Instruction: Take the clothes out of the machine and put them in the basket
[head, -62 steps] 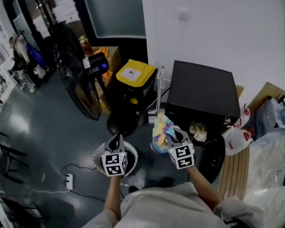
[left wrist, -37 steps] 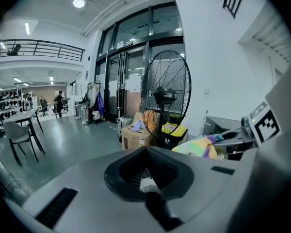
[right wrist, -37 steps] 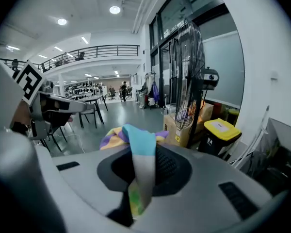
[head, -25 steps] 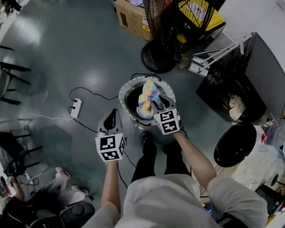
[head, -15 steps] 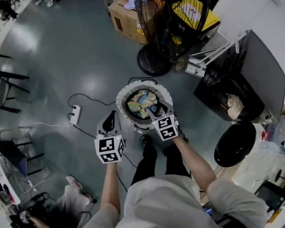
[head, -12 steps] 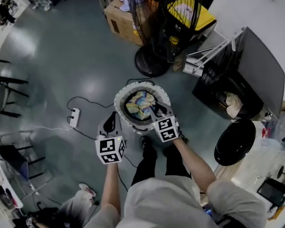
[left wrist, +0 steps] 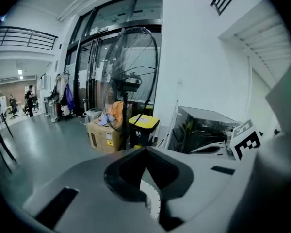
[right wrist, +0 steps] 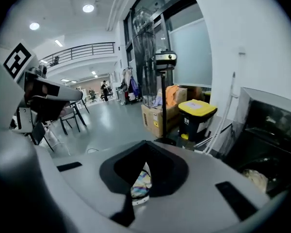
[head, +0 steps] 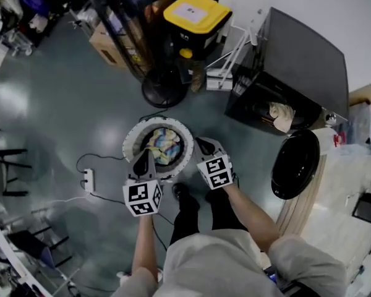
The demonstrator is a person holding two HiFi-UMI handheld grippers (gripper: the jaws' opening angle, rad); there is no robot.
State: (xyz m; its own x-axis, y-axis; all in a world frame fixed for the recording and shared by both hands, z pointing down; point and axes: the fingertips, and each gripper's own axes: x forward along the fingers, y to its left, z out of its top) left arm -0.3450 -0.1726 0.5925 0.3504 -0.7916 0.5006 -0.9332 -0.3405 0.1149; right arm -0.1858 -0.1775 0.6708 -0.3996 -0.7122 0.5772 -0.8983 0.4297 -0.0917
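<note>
The white round basket (head: 131,142) stands on the floor with a colourful cloth (head: 162,146) lying in it. My left gripper (head: 143,158) hangs over the basket's near rim, jaws shut and empty. My right gripper (head: 202,143) is just right of the basket, also shut with nothing in it. In the right gripper view the cloth (right wrist: 141,181) shows below the closed right gripper (right wrist: 145,144). The left gripper (left wrist: 146,152) points past the basket rim (left wrist: 153,198). The black machine (head: 297,67) stands at the right, its round door (head: 295,163) swung open and a pale garment (head: 278,115) inside.
A standing fan (head: 154,85) rises just behind the basket. A yellow-lidded bin (head: 191,11) and a cardboard box (head: 105,42) sit further back. A white rack (head: 235,54) leans by the machine. A power strip (head: 88,180) and its cable lie left of the basket.
A second ago my right gripper held the colourful cloth over the basket; the cloth now lies inside and that gripper is shut and empty. Both grippers have swung towards the machine side.
</note>
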